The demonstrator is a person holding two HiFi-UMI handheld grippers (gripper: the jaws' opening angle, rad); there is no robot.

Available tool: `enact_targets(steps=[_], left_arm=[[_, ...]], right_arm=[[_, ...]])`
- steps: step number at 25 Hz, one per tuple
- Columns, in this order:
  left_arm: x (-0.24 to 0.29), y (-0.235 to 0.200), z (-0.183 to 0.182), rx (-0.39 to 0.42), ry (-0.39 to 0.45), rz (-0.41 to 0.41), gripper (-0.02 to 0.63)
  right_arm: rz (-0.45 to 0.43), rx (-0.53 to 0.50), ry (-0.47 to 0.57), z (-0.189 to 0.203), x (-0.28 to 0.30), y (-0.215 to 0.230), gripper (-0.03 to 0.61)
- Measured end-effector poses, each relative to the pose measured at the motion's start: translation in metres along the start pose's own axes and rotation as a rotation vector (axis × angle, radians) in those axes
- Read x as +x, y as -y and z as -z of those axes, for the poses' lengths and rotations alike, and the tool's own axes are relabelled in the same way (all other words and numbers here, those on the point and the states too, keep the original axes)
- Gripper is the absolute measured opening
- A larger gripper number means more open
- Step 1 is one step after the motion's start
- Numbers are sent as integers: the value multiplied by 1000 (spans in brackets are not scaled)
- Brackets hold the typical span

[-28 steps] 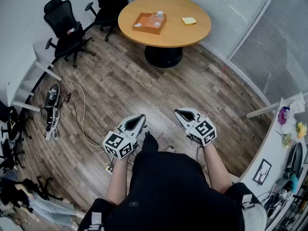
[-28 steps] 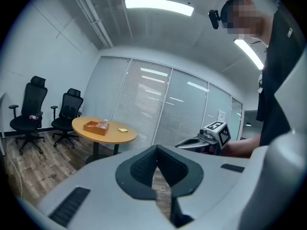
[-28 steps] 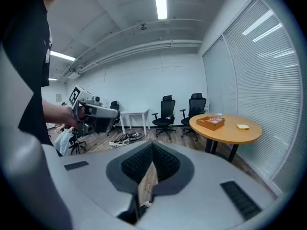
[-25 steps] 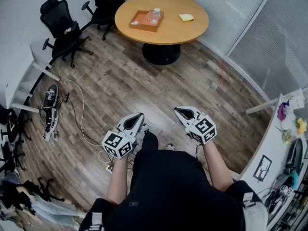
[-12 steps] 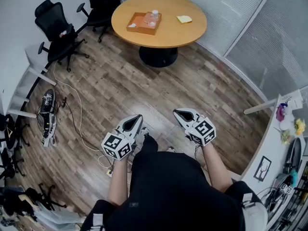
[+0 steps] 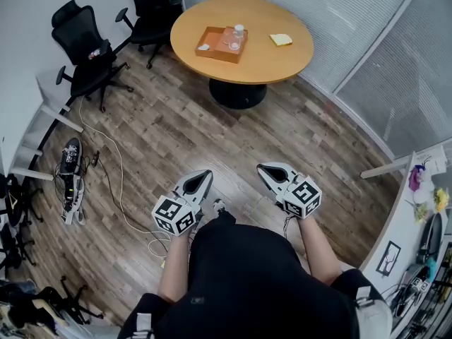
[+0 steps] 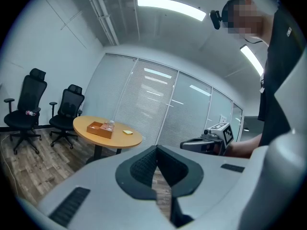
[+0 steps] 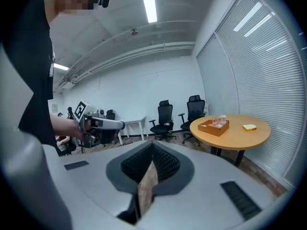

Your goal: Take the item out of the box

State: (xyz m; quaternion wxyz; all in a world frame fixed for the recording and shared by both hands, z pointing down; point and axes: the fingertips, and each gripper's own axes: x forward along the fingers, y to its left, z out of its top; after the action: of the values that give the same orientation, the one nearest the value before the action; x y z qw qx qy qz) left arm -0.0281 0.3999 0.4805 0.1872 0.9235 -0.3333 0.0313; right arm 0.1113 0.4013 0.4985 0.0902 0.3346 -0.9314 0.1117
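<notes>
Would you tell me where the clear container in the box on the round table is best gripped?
Probably its upper sides, coming down from above: the clear container seems to stand upright inside the box, whose low walls cover its base.

Bright, even office light all round. In the left gripper view a ceiling strip (image 7: 168,7) burns nearly white, with a shorter tube (image 7: 252,60) glowing off to the side. Over in the right gripper view an overhead strip (image 8: 148,3) glares just as hard. Both gripper views bow sharply at the edges, the corners drop to black, and the close foreground goes soft. From the head view the wooden floor (image 6: 176,140) is evenly lit, shadows are faint, darkest under the round table (image 6: 282,55), and straight lines curve towards the rim
</notes>
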Motion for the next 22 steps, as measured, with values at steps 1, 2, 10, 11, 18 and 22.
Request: enact_targets(steps=[1, 2, 10, 11, 18, 22], left_arm=[[2, -8, -4, 0, 3, 5, 6], [3, -17, -7, 0, 4, 10, 6], [8, -66, -27, 15, -7, 49, 6], [6, -71, -27, 12, -7, 48, 6], [0, -88, -29, 10, -19, 21, 6], [-5, -102, -30, 13, -35, 1, 6]], right_arm=[[5, -3, -3, -2, 9, 3, 5], [10, -6, -7, -4, 17, 6, 5], [37, 8, -14, -11, 72, 16, 5], [37, 10, -15, -12, 77, 15, 5], [30, 14, -37, -10, 93, 25, 5], [24, 13, -52, -13, 104, 33, 5]])
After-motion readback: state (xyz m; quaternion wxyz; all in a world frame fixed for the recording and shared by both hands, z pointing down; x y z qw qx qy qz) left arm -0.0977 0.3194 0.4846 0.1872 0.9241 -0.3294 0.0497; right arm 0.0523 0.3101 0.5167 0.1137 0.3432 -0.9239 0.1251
